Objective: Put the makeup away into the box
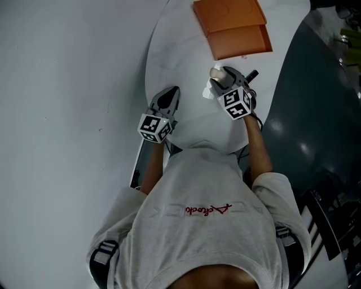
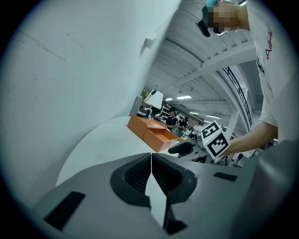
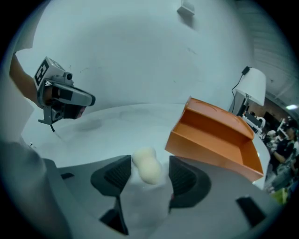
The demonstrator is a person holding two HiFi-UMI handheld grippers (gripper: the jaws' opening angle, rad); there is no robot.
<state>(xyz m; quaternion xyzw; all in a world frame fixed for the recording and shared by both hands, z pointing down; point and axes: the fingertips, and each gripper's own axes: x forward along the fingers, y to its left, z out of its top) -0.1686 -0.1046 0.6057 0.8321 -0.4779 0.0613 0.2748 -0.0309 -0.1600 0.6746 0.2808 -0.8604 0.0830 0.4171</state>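
Looking down on one round white table [image 1: 183,53] with two grippers over it, one marker cube on each.

Starting with the right gripper [image 3: 149,175]: released, with a wide gap between the jaws. Nothing clamped there. Spotting exactly one piece of makeup, a cream, peanut-shaped makeup sponge [image 3: 145,164], sitting in that gap. Tucked close against the pad on the picture's left and clear of the pad on the other side. No telling whether resting on the table or propped against the pad. Placed well in from the table's edges, just short of the box and not inside it.

Over to the box [image 1: 240,38]: one only, orange, open. Counting two parts to it, a shallow tray on the near side and a lid [image 1: 228,14] laid back flat behind. Parked at the table's far edge, with nothing visible inside the tray from the right gripper view.

Now the left gripper [image 2: 151,161]: clenched, pads meeting in a single thin line, gripping nothing. Hovering near the table's left edge, pointing roughly toward the box, well apart from the sponge.

Also catching each gripper in the other's view, side by side across the near half of the table, not touching.
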